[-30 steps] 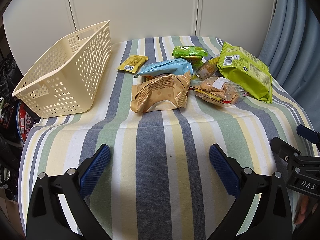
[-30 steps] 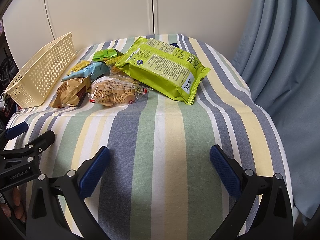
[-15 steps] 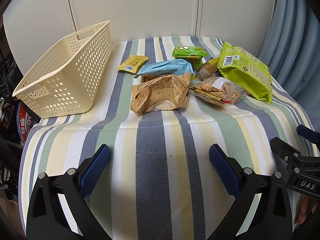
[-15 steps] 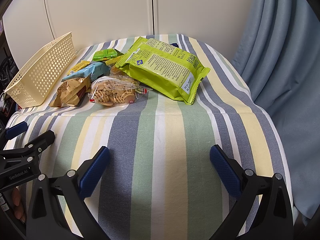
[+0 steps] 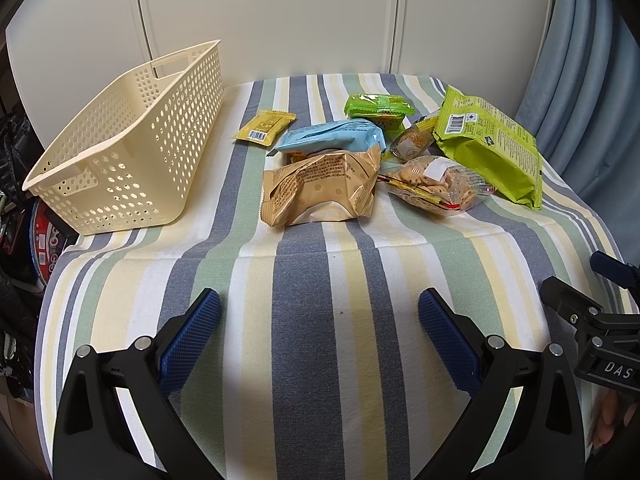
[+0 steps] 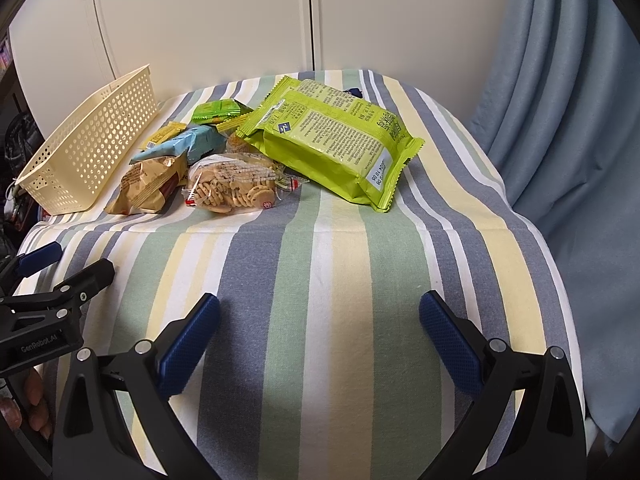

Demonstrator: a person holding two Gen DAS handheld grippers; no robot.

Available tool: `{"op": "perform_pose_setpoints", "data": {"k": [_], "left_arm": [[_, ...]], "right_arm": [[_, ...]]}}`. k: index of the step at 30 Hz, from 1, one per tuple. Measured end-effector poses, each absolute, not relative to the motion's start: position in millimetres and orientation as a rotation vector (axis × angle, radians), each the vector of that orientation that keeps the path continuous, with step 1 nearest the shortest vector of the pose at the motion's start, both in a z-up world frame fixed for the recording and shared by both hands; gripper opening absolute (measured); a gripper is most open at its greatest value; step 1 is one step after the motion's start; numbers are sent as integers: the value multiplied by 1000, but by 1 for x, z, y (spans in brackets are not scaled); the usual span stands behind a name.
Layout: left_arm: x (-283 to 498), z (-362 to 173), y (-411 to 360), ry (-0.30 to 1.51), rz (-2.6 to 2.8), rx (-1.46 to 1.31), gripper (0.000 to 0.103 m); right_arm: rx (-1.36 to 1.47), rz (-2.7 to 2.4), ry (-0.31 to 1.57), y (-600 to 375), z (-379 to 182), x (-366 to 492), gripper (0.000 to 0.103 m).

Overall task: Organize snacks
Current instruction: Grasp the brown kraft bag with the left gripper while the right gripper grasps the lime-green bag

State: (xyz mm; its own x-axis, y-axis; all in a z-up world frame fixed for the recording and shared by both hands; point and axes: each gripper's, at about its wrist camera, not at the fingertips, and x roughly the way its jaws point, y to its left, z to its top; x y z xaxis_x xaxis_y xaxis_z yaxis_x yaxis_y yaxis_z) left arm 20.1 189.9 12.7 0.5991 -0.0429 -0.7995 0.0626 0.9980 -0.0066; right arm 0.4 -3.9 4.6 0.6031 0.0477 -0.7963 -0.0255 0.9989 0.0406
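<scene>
Striped cloth [image 5: 312, 280] holds my snacks [image 5: 320, 184] beside the basket [image 5: 132, 152]; left gripper [image 5: 318, 332] and right gripper [image 6: 320, 332] both gape empty

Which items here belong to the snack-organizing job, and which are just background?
Job items: cream basket, brown bag, blue packet, yellow packet, small green pack, clear cookie bag, large green bag.

Background: striped cloth, blue curtain, white cabinet doors.
</scene>
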Motion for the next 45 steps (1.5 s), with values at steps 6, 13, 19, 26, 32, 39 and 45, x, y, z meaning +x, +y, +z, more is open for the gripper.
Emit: {"op": "perform_pose_setpoints", "data": {"k": [6,13,19,26,32,39,45], "left_arm": [[22,13,188,936,-73,33,101],[45,17,198,959,-101,24,101],[86,12,198,1017,-150,22,101],[128,0,195,1085,-194,-49,101],[154,-13,194,1132,-189,-52,101],[175,-25,192,1167,-210,-126,101],[183,-28,192,1169,-220,-163,100]], "right_arm": [[5,107,923,-8,9,10,98],[-118,141,870,-12,20,33,98],[-116,159,847,-23,28,55,98],[-189,216,833,-23,28,77,98],[-247,296,833,-20,29,100,98],[-332,365,859,-8,25,128,98],[-377,399,915,-5,14,152,98]]}}
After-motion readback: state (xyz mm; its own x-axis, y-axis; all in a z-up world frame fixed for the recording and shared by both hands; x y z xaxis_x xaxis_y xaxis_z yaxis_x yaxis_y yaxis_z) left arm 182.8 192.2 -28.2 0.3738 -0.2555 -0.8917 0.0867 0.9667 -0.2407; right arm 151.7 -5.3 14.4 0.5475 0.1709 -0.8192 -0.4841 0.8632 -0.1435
